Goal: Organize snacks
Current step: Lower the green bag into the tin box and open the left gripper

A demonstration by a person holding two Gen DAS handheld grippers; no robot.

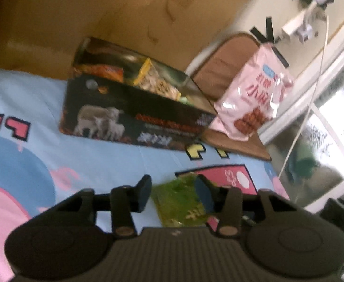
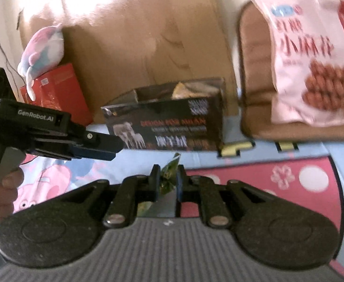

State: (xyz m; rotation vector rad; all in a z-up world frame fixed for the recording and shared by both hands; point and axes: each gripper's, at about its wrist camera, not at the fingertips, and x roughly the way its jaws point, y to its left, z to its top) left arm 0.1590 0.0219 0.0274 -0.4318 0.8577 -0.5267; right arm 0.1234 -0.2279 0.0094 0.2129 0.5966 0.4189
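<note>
A black open box (image 1: pixel 134 115) with sheep printed on its side stands on the cartoon bedsheet and holds several snack packs; it also shows in the right wrist view (image 2: pixel 172 122). A pink snack bag (image 1: pixel 254 91) leans on a brown cushion to its right, also in the right wrist view (image 2: pixel 313 56). A small green snack packet (image 1: pixel 179 202) lies between the open fingers of my left gripper (image 1: pixel 174 195). My right gripper (image 2: pixel 168 183) is shut on the green packet (image 2: pixel 169 176), held above the sheet. The left gripper (image 2: pixel 110 146) shows from the side at left.
A brown cushion (image 1: pixel 221 75) lies against the wall right of the box. A large cardboard sheet (image 2: pixel 136 47) stands behind. A red box (image 2: pixel 61 89) with a plush toy (image 2: pixel 42 49) sits at the left. A window frame (image 1: pixel 324 108) and cable are at the right.
</note>
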